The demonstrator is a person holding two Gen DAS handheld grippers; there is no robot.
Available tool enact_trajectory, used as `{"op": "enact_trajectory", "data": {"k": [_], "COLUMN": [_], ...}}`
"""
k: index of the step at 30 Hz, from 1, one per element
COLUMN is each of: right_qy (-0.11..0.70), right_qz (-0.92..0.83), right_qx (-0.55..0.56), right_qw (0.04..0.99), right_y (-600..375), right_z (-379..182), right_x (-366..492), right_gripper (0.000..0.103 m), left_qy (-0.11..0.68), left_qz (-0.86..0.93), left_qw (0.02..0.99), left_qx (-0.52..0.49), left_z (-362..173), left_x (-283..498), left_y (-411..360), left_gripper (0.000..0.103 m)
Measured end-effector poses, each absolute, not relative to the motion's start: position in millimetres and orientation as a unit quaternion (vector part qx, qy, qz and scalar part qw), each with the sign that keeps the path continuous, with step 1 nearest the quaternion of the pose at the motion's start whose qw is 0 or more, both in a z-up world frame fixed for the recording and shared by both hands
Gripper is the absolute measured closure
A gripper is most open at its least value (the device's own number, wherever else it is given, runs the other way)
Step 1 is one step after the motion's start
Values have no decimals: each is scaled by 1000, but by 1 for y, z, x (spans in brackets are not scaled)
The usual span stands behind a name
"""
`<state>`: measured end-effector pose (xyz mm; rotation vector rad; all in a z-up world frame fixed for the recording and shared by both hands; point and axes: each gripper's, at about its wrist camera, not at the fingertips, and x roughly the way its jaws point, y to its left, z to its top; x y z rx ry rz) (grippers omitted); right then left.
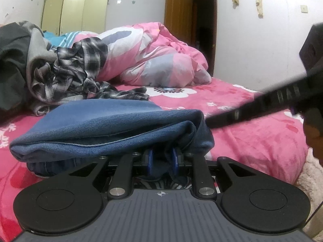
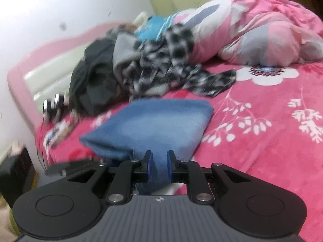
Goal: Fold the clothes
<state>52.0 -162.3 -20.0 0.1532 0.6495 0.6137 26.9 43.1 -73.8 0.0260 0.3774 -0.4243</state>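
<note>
A blue garment (image 1: 105, 129), folded into a thick bundle, lies on the pink flowered bedspread (image 1: 252, 141). My left gripper (image 1: 162, 161) is shut on a bunched fold at its near edge, and blue cloth fills the gap between the blue pads (image 1: 149, 161). In the right wrist view the same blue garment (image 2: 157, 121) lies ahead, with my right gripper (image 2: 159, 166) shut on a strip of its near edge. The right tool's blurred black body (image 1: 262, 104) reaches in from the right, its tip against the garment's right end. Part of the left tool (image 2: 66, 166) shows low on the left.
A heap of unfolded clothes lies behind the garment: a plaid shirt (image 1: 80, 68), a grey hooded top (image 1: 38, 48) and a dark garment (image 1: 12, 60). A pink quilt (image 1: 161, 60) is bunched at the back. Beyond stand a pale wardrobe (image 1: 74, 12) and a brown door (image 1: 177, 14). A padded headboard (image 2: 46, 68) runs on the left.
</note>
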Motion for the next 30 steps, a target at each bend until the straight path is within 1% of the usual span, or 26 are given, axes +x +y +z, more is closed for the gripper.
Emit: {"op": "enact_trajectory", "data": {"k": [2,4,7,9,14,17,23,26,30], "right_qy": [319,315,311,307,295,289,282,280,278], "right_qz": [304,299,299,300,296,294,291,291,291], "right_qx": [42,33,60,74,115,119,120,116,115], "right_qw": [897,900,900,900,901,903,906,907,908], "right_y": [-150,-143,-147,-151,-156,-157,-158,-157,-158], "right_z": [-27,-32,-35,-37,-42,-44,-45,-45,-44], "right_x": [49,47,50,50,49,46,42,41,39], "right_gripper": [87,87,87,87,86,86,86,86,86], "left_qy": [192,197,205,209,198,171,126,107,85], "left_qz": [-212,-215,-220,-225,-231,-226,-218,-217,-205], "left_qw": [958,956,954,952,953,957,943,932,922], "left_qx": [6,-2,-12,-14,10,58,219,269,316], "left_z": [-72,-71,-68,-63,-46,-37,-45,-52,-58], "left_x": [29,31,34,31,11,1,1,3,9], "left_y": [46,48,52,57,71,68,34,22,13], "left_gripper": [83,82,83,80,79,78,74,69,68]}}
